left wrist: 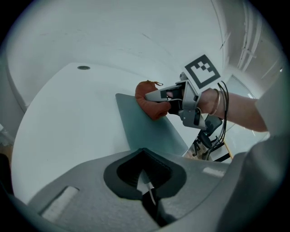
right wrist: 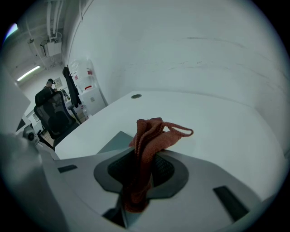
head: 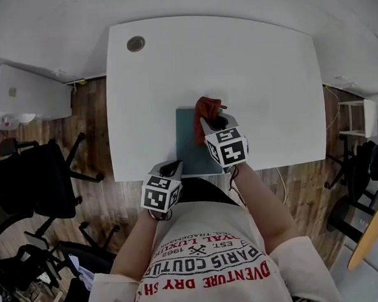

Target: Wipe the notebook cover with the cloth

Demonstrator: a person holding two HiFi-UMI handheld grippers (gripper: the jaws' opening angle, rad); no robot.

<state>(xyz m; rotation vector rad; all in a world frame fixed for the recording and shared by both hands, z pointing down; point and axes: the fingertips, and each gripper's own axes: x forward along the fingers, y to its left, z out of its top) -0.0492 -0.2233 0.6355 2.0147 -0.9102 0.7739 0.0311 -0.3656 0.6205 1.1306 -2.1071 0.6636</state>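
Notebook (head: 189, 141) lies at the table's (head: 247, 60) near edge. The cloth (head: 208, 106) rests on its far end, clamped in the fingers of the right gripper (head: 214, 121). The fingers of the left gripper (head: 172, 170) sit together, apparently pinching its near corner. A weak pinch could let the notebook slide during wiping, and that contact is half hidden.

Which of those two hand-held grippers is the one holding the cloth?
The right hand-held gripper: its jaws are shut on the reddish-brown cloth above the teal notebook. The left hand-held gripper grips the notebook's near edge instead.
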